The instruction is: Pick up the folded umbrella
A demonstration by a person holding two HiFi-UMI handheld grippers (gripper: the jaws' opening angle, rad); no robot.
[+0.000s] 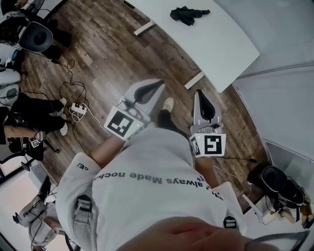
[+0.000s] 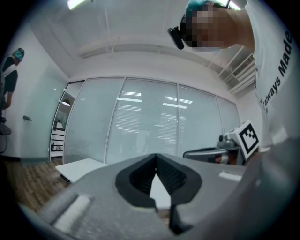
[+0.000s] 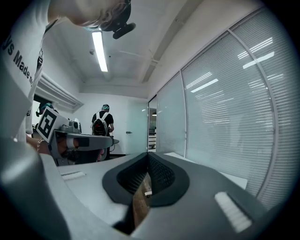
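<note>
The folded umbrella (image 1: 188, 14) is a black bundle lying on the white table (image 1: 221, 44) at the top of the head view. Both grippers are held in front of the person's body over the wood floor, well short of the table. The left gripper (image 1: 161, 83) has its dark pads meeting at a point and holds nothing. The right gripper (image 1: 199, 91) is beside it, also shut and empty. In the left gripper view the jaws (image 2: 156, 155) touch at the tip, facing a glass wall. The right gripper's jaws (image 3: 149, 154) are likewise closed. Neither gripper view shows the umbrella.
Cables and a power strip (image 1: 78, 108) lie on the floor at left, near a seated person (image 1: 34, 115). Black equipment (image 1: 274, 181) sits at lower right. A glass wall with blinds (image 3: 234, 108) runs along the right. A person with a backpack (image 3: 101, 124) stands far off.
</note>
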